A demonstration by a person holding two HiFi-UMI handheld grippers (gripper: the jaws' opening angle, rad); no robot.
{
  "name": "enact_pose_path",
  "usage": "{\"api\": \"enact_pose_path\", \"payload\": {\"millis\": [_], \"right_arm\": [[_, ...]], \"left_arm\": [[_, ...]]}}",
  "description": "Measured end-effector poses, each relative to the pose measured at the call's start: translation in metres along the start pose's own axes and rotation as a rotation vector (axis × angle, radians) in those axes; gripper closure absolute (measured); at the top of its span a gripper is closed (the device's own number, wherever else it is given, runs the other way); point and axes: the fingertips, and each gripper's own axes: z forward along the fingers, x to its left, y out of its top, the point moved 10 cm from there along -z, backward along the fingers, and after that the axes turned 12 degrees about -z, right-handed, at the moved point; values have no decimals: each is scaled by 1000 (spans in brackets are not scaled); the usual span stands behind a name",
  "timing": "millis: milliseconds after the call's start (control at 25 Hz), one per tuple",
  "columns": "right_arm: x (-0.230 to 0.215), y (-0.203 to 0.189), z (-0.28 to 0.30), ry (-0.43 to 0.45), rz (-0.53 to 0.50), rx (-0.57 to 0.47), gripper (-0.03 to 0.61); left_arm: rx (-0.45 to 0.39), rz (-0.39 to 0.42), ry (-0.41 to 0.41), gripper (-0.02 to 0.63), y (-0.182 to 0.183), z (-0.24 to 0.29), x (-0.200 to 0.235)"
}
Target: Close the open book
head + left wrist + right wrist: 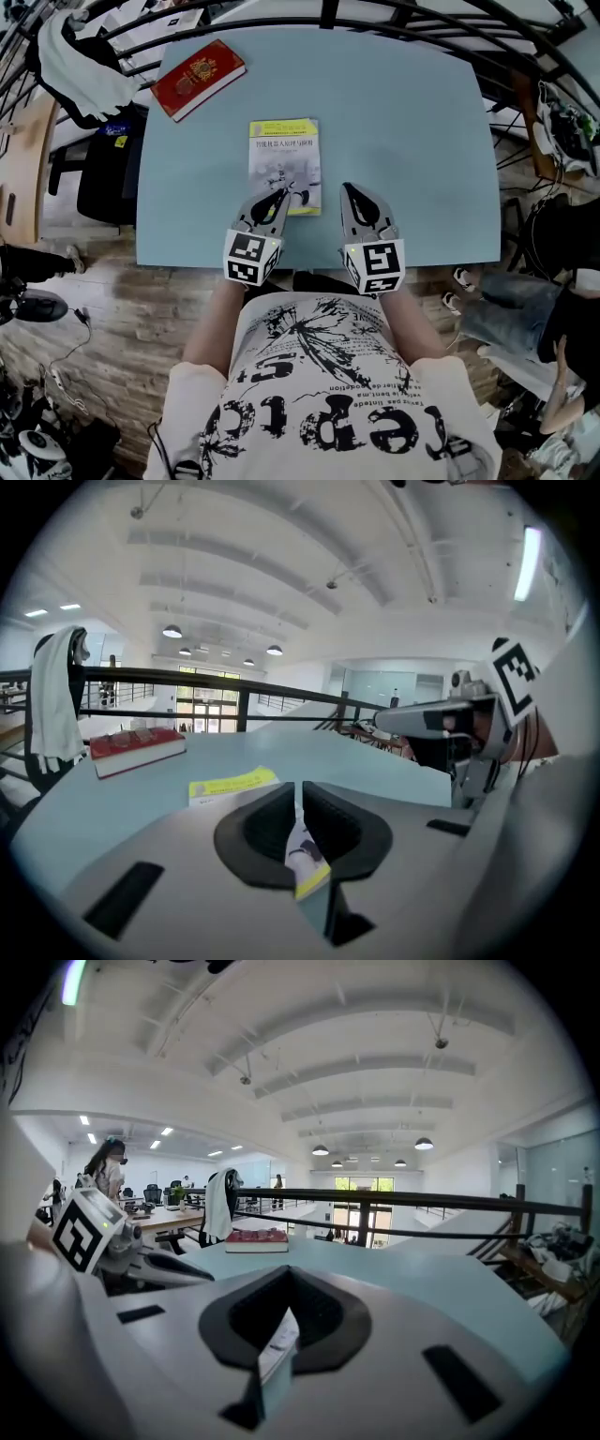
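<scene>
Red book (pixel 198 78): far left on the bench (pixel 403 141), well apart from my claws.
Left claw (pixel 279 197): pressed almost together, pinching nothing; I have it over the book's near left corner.
Book (pixel 284 155): mid-bench, cover up (already shut, I judge), long axis running away from me.
Right claw (pixel 353 193): pressed together, empty, just right of the book's near edge.
Nearer: left claw.

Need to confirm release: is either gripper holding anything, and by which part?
Nothing. Left gripper and right gripper are shut, empty; the book lies closed.
</scene>
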Motion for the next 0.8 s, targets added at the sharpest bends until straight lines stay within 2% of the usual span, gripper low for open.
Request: {"api": "enact_pose_path", "payload": {"millis": [240, 360, 520, 800], "right_arm": [[8, 24, -4, 34, -27, -116, 568], [11, 36, -6, 30, -29, -165, 568], [12, 54, -10, 9, -38, -216, 568], [17, 73, -7, -8, -47, -244, 569]], "left_arm": [[-122, 73, -16, 591, 50, -25, -12], [-194, 79, -60, 590, 76, -46, -18], [-276, 72, -59, 592, 102, -70, -17], [-300, 81, -44, 595, 114, -84, 1]]}}
